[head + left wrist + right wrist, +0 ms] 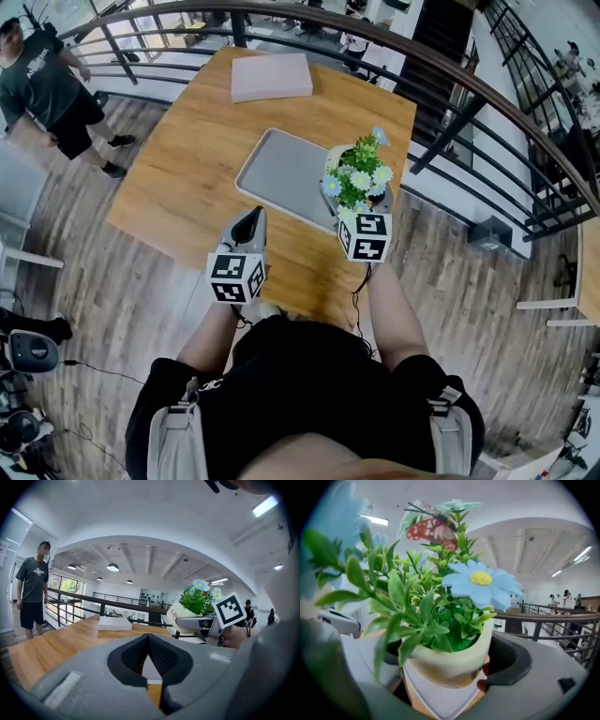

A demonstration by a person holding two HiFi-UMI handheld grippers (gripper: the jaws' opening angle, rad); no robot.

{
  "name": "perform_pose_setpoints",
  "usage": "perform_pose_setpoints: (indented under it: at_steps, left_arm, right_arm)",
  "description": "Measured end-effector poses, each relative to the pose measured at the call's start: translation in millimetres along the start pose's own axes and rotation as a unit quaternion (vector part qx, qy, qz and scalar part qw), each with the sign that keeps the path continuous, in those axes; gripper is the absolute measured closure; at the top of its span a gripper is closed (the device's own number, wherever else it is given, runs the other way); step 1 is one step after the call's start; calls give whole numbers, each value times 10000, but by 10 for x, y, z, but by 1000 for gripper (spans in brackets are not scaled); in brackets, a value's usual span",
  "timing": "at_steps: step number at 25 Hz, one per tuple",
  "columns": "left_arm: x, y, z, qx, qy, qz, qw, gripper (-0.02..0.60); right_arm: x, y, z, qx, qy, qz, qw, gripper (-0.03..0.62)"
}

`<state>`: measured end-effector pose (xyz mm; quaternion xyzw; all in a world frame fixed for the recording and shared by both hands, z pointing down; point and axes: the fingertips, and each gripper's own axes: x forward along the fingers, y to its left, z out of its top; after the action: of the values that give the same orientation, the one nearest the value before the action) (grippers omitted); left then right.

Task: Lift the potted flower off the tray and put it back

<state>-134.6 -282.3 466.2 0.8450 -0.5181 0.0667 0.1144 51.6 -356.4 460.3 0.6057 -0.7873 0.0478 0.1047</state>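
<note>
My right gripper (362,208) is shut on the cream pot of the potted flower (356,178), which has green leaves and pale blue daisies. It hangs in the air over the right end of the grey tray (281,173) on the wooden table. In the right gripper view the pot (450,660) fills the space between the jaws of the right gripper (451,670), with the tray (440,700) showing below it. My left gripper (251,221) is shut and empty, near the table's front edge, left of the flower. The left gripper view shows the shut left gripper (149,638) and the raised pot (180,617) at the right.
A flat white box (271,75) lies at the far end of the table (178,187). A curved black railing (469,89) runs behind and to the right. A person (42,89) in dark clothes stands on the floor at the far left.
</note>
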Motion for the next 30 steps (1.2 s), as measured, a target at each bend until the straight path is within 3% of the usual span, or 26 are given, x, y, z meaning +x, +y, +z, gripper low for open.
perform_pose_setpoints:
  at_steps: [4, 9, 19, 30]
  left_arm:
    - [75, -161, 59, 39, -63, -112, 9999, 569]
    - [179, -301, 119, 55, -125, -192, 9997, 569]
    - [210, -401, 121, 135, -111, -272, 9995, 569]
    - [-6, -12, -49, 97, 49, 167, 9998, 569]
  right_arm:
    - [-332, -148, 384, -131, -353, -124, 9992, 75]
    - [-606, -315, 481, -79, -469, -200, 9987, 75]
    - [-635, -478, 267, 26, -259, -348, 9991, 75]
    - [56, -333, -159, 62, 54, -224, 9997, 75]
